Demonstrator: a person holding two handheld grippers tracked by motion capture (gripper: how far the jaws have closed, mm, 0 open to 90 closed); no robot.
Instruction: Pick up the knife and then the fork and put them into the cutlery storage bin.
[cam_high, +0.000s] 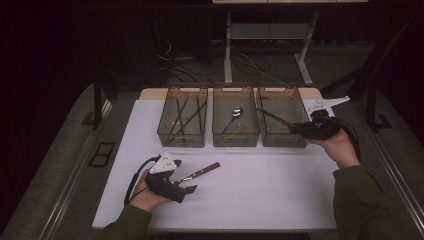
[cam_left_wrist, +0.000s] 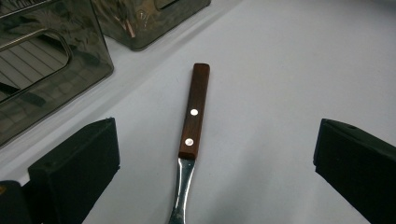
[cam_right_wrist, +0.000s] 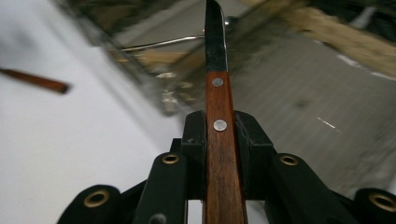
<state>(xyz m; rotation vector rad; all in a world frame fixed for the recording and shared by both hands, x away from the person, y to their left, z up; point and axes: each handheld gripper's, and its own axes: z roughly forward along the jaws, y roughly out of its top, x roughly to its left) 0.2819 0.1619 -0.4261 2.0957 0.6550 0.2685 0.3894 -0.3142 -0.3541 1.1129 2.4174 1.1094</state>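
High view, setting: a white table (cam_high: 260, 190) carries three clear bins in a row along its far edge; a person's forearms enter from the near side, one gripper in each hand.
Work in hand: sorting cutlery into the bins by kind, judged from their contents.
Left bin (cam_high: 182, 122): holds several long dark sticks, probably chopsticks.
Middle bin (cam_high: 235, 122): holds a spoon (cam_high: 235, 114) and something brownish beside it that is too dim to name.
Right bin (cam_high: 282, 122): nothing clear on its floor yet; it appears to be the one meant for knives.
Right gripper (cam_high: 300, 128): jaws clamped on the wooden handle of a knife (cam_right_wrist: 219, 116), blade pointing forward over the right bin's near corner; the knife is carried in the air, not yet set down.
Left gripper (cam_high: 186, 189): jaws spread wide apart, pressing on nothing, hovering low over the table's near left part.
Second utensil (cam_left_wrist: 194, 121): wooden-handled with two rivets and a metal shank, lying flat on the table between the left jaws and free of both; its working end is hidden under the gripper.
Done so far: sticks and spoon are binned.
Left to do: lower and release the knife into the right bin, then grip the second utensil and bin it.
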